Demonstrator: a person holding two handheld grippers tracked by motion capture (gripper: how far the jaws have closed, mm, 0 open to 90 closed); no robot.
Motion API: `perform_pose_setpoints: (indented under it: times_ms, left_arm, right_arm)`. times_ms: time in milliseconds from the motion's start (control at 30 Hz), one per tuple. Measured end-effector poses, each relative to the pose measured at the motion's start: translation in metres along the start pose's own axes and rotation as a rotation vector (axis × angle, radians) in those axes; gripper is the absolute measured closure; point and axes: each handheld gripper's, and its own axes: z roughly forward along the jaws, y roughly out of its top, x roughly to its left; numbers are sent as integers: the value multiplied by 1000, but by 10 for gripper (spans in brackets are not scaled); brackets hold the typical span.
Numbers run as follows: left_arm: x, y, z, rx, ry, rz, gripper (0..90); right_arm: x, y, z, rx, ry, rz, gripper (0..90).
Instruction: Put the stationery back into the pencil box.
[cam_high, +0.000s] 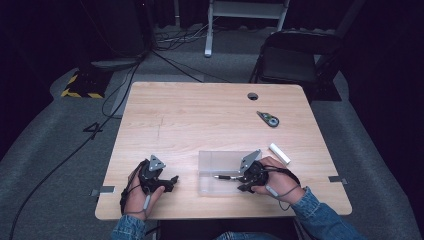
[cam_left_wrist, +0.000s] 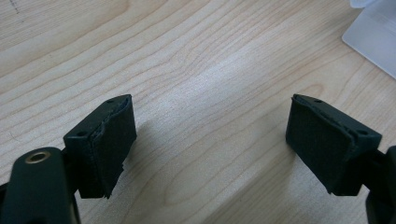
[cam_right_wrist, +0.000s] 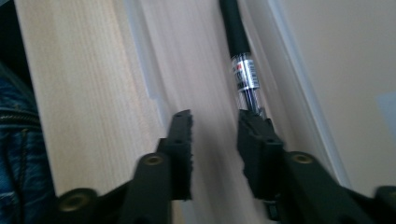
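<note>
Wood-grain counter (cam_high: 200, 120) lies under both my tools. My left hand-held gripper (cam_high: 172, 180) rests near the front edge, released, its pads wide apart over bare wood. My right hand-held gripper (cam_high: 242, 183) sits over the clear shallow plastic tray (cam_high: 215, 162), jaws parted with a gap between them; the black pen with a clear barrel (cam_right_wrist: 241, 65) lies in the tray beside one pad, not clamped.
</note>
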Motion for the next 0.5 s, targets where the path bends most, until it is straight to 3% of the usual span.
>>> perform_pose_setpoints:
  times_ms: [167,500]
  left_arm:
    - [0,0,0,0,0,0,166]
    - [0,0,0,0,0,0,166]
  right_arm:
    - [0,-1,1,6,-18,11,577]
    - [-2,-2,1,-18,-17,34,560]
